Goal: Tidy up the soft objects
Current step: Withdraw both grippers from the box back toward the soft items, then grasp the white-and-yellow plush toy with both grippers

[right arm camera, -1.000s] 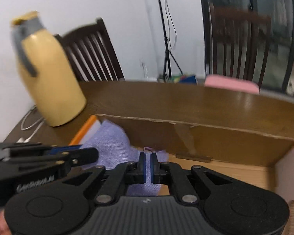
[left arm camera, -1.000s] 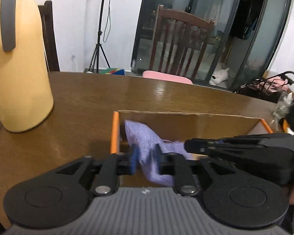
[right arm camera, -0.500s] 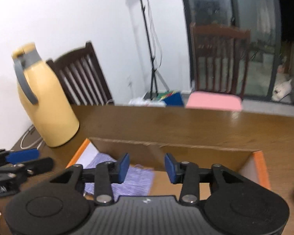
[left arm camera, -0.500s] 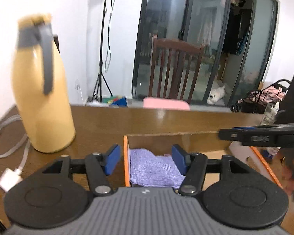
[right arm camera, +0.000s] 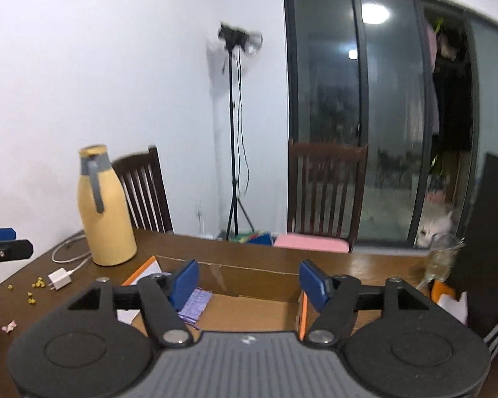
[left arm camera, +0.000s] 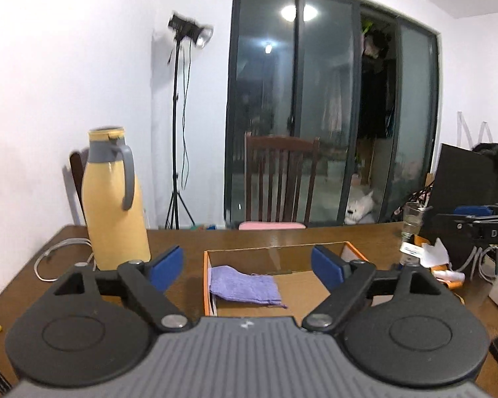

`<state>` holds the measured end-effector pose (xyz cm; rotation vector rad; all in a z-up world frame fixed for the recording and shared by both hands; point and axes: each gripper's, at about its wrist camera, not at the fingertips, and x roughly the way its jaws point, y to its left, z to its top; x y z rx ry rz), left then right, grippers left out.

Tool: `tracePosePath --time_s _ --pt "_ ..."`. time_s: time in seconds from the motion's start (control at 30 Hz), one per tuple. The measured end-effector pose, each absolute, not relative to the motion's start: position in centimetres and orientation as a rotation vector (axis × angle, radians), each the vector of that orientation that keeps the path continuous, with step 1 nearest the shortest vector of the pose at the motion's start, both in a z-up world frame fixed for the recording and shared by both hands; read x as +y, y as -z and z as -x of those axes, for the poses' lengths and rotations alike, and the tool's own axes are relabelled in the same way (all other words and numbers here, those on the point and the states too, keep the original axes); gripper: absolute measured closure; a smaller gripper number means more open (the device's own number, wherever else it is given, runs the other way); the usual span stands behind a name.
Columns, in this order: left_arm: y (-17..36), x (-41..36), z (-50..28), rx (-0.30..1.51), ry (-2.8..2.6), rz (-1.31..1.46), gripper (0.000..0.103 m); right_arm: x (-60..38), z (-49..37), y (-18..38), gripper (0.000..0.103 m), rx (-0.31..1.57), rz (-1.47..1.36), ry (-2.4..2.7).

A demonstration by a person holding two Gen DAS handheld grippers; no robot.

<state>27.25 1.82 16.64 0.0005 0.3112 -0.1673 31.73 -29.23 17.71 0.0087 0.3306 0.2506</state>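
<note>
A folded purple cloth (left arm camera: 245,287) lies flat in the left part of an open cardboard box (left arm camera: 272,250) with orange edges on the wooden table. In the right wrist view the cloth (right arm camera: 196,303) shows partly behind a finger, inside the same box (right arm camera: 249,270). My left gripper (left arm camera: 247,267) is open wide and empty, held above and in front of the box. My right gripper (right arm camera: 249,283) is open wide and empty, also above the box's near side.
A yellow thermos jug (left arm camera: 114,199) stands left of the box. A white charger with cable (right arm camera: 59,278) and small yellow bits (right arm camera: 36,285) lie at the left. A glass (left arm camera: 413,222), papers and a dark monitor (left arm camera: 464,192) crowd the right. Chairs (left arm camera: 280,179) stand behind the table.
My left gripper let go of the purple cloth, which now lies in the box. Both grippers opened wide and pulled up and back from the box.
</note>
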Motion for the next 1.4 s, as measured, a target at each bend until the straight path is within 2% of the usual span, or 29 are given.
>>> tracePosePath --time_s 0.1,0.4,0.63,0.73,1.07,1.33,1.4 --pt "-15.2 1.6 -22.1 0.255 0.177 0.003 0.006 -29.5 -26.4 -16.3 0.02 0.254 0.006 -0.245" --pt "-9.4 1.3 -9.7 0.183 0.185 -0.067 0.0 -28.3 -13.1 -10.4 0.014 0.166 0.027 -0.237" --pt "-5.7 1.6 -5.1 0.257 0.252 -0.085 0.0 -26.1 -6.6 -5.3 0.014 0.226 0.002 -0.301" --pt "-5.5 1.4 -5.5 0.263 0.25 -0.108 0.0 -25.3 -6.7 -5.1 0.014 0.239 0.061 -0.299" --pt "-3.6 1.2 -8.9 0.347 0.244 -0.061 0.0 -25.4 -9.3 -2.8 0.013 0.29 0.006 -0.246" --pt "-3.5 -1.5 -14.6 0.368 0.261 -0.042 0.0 -26.5 -16.9 -0.8 0.015 0.392 -0.014 -0.208" --pt "-3.6 -2.3 -16.2 0.373 0.264 -0.026 0.0 -26.8 -20.0 -0.4 0.018 0.425 -0.018 -0.205"
